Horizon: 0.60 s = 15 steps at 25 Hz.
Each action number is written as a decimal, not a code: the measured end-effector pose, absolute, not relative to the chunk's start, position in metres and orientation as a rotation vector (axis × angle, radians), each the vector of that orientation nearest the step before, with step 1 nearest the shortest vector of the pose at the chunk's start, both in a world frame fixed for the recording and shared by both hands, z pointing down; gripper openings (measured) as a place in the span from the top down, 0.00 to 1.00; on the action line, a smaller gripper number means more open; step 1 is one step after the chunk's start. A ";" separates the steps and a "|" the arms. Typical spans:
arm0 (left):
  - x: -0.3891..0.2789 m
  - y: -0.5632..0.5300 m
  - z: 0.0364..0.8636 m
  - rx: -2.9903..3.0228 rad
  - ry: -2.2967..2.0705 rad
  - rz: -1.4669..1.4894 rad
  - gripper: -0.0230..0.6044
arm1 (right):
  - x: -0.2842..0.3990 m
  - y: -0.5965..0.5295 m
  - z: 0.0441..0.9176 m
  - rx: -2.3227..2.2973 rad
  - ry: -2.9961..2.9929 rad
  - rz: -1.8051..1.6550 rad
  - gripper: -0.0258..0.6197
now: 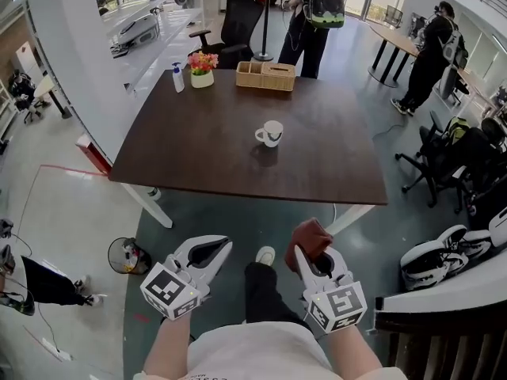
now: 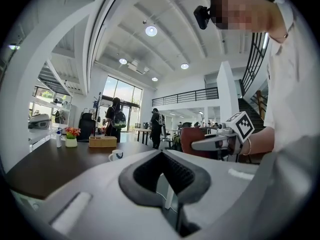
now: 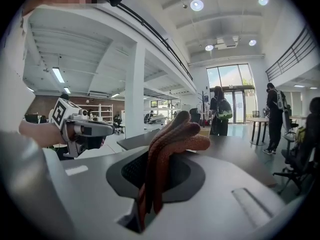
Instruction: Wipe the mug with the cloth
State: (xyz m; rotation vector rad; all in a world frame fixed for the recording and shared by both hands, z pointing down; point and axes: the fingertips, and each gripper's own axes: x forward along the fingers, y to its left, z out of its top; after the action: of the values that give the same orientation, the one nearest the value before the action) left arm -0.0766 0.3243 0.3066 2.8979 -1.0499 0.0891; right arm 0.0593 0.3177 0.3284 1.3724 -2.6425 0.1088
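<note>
A white mug (image 1: 270, 134) with a dark mark stands alone near the middle of the dark brown table (image 1: 198, 157); in the left gripper view the mug (image 2: 116, 155) is small and far beyond the jaws. My right gripper (image 1: 311, 253) is shut on a folded red-brown cloth (image 1: 309, 237), which sticks up past the jaw tips (image 3: 172, 139). My left gripper (image 1: 222, 245) is shut with nothing in it. Both grippers are held over the floor, short of the table's near edge. The cloth hides the mug in the right gripper view.
At the table's far side are a wicker box (image 1: 265, 75), a flower pot (image 1: 202, 70) and a pump bottle (image 1: 177, 77). An office chair (image 1: 238, 22) and standing people (image 1: 317, 14) are beyond. A waste bin (image 1: 127, 256) stands lower left; more chairs (image 1: 444, 161) stand at the right.
</note>
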 end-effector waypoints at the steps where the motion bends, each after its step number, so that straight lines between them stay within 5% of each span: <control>1: -0.073 0.310 0.309 2.895 -1.056 0.103 0.96 | 0.063 0.301 0.331 1.366 -2.650 0.117 0.84; 15: -0.064 0.043 0.343 2.812 -1.049 0.252 0.96 | 0.075 0.017 0.348 1.246 -2.649 0.208 0.84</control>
State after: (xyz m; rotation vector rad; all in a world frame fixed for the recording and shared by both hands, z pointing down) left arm -0.0635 0.0428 0.3435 2.8118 -1.0494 0.2525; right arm 0.0752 0.0170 0.3481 1.2463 -2.6493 0.2083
